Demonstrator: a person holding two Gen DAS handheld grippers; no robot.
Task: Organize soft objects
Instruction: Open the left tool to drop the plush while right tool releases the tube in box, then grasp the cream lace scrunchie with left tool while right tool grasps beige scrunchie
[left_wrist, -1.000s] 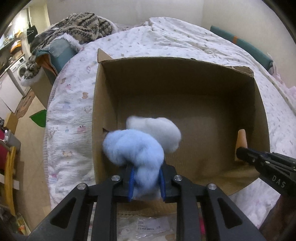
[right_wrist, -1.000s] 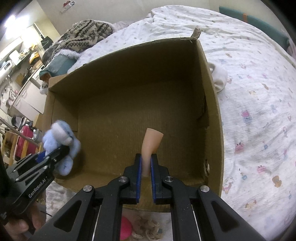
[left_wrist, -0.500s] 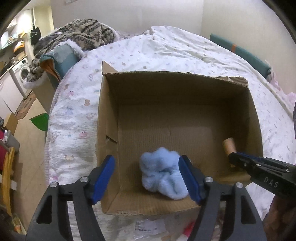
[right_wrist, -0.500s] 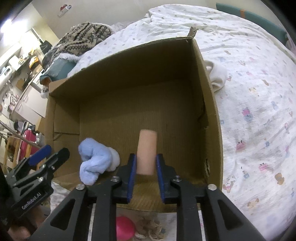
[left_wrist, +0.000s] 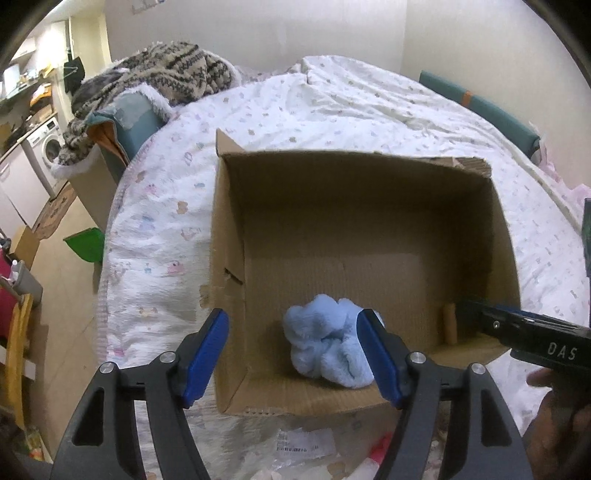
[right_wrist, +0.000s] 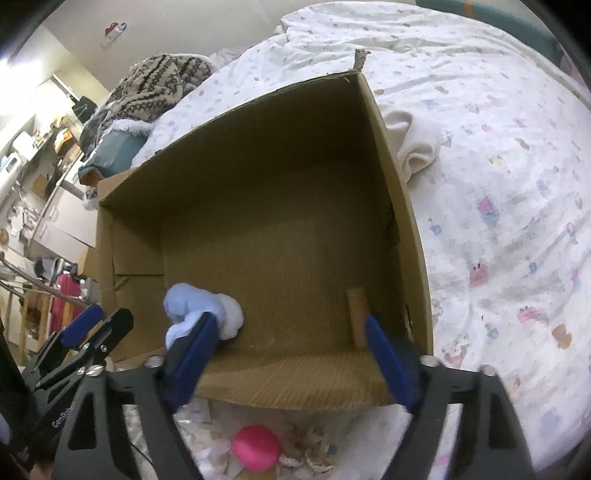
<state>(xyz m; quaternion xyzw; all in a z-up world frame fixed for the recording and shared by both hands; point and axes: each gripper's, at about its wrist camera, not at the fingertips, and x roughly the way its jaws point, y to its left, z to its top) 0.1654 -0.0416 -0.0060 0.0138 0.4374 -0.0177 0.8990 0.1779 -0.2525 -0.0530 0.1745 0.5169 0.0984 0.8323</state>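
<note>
An open cardboard box (left_wrist: 502, 236) (right_wrist: 410, 206) stands on the bed. A fluffy light-blue and white soft toy (left_wrist: 325, 347) (right_wrist: 199, 306) lies on the box floor near the front wall. A small tan foam piece (left_wrist: 450, 323) (right_wrist: 357, 314) stands at the box's front right corner. My left gripper (left_wrist: 293, 356) is open and empty just above the front edge, over the blue toy. My right gripper (right_wrist: 286, 354) is open and empty at the front edge, near the tan piece.
A pink ball (right_wrist: 256, 446) and paper scraps (left_wrist: 306, 441) lie on the bed in front of the box. A white cloth (right_wrist: 417, 147) lies beside the box's right wall. Patterned blankets (left_wrist: 162, 74) are piled at the far left; the floor with furniture is left.
Both grippers have opened. The left one let the blue toy fall into the box; the right one released the tan piece, which now stands in the corner. Both have pulled back slightly.
</note>
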